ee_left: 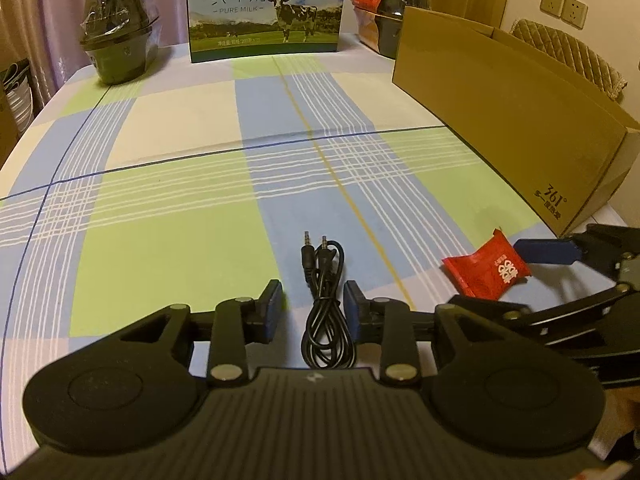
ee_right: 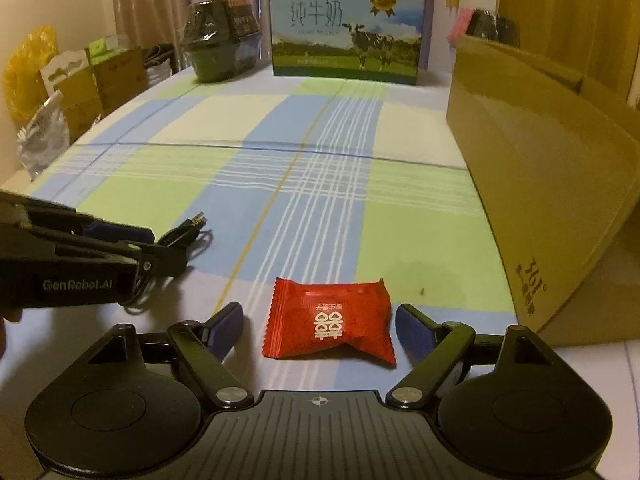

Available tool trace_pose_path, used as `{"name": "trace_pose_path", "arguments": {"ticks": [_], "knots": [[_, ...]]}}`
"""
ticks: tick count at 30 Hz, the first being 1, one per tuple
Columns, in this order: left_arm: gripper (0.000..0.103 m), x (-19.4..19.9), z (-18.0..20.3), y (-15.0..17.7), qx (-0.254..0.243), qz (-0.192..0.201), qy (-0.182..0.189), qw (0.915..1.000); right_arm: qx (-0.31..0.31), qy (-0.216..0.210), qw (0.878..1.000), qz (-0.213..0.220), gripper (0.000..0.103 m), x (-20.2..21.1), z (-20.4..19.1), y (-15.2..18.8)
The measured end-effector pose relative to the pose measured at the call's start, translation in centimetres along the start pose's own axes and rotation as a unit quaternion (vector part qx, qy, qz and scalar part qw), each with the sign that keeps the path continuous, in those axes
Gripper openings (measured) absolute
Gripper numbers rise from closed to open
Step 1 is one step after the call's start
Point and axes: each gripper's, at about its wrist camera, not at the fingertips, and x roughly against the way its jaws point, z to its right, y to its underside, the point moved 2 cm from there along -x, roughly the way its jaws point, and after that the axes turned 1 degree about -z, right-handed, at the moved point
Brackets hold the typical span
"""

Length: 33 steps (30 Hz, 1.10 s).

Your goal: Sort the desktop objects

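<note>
A coiled black audio cable [ee_left: 325,304] lies on the checked tablecloth between the open fingers of my left gripper [ee_left: 314,304]; the fingers stand either side of it without touching. A red candy packet [ee_right: 330,322] lies flat between the open fingers of my right gripper [ee_right: 320,326], with a gap on each side. In the left wrist view the packet [ee_left: 486,270] sits at the right with the right gripper's blue fingertip [ee_left: 548,250] beside it. In the right wrist view the left gripper [ee_right: 160,246] is at the left over the cable [ee_right: 188,226].
An open brown cardboard box [ee_left: 516,132] stands along the right side of the table [ee_right: 304,184]. A milk carton [ee_left: 266,10] stands at the far edge, with dark wrapped tubs at far left [ee_left: 118,40] and far right [ee_left: 400,4]. Bags and boxes [ee_right: 80,84] lie beyond the left edge.
</note>
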Motion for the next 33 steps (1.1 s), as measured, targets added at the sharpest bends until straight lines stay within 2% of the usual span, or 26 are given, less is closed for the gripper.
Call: {"name": "trace_pose_path", "arguments": {"ticks": [1,4,8,10,29,30,31,33], "knots": [[0.029,-0.1,0.0,0.0,0.0,0.0,0.0,1.0,-0.001,0.002,1.0,0.002,0.076,0.1,0.0,0.1],[0.029,-0.2,-0.1,-0.1,-0.001,0.001,0.0,1.0,0.006,0.0,1.0,0.01,0.053,0.3,0.1,0.1],[0.03,-0.3,0.0,-0.1,-0.004,0.002,0.001,1.0,0.0,-0.004,1.0,0.012,0.047,0.5,0.2,0.1],[0.031,-0.3,0.2,-0.1,-0.009,0.002,0.0,1.0,-0.004,-0.005,1.0,0.014,0.04,0.7,0.3,0.0],[0.031,-0.7,0.7,-0.4,-0.034,0.001,-0.002,0.9994,-0.03,-0.013,0.999,0.012,0.039,1.7,1.0,0.1],[0.027,-0.6,0.8,-0.4,-0.034,0.0,-0.001,0.9994,-0.03,-0.014,0.999,0.013,0.039,1.7,1.0,0.0],[0.015,-0.6,0.8,-0.5,-0.034,0.0,-0.001,0.9994,-0.031,-0.014,0.999,0.013,0.039,1.8,1.0,0.0],[0.012,-0.4,0.8,-0.4,-0.031,-0.004,-0.001,0.9995,-0.031,-0.014,0.999,0.015,0.039,1.9,1.0,-0.2]]}}
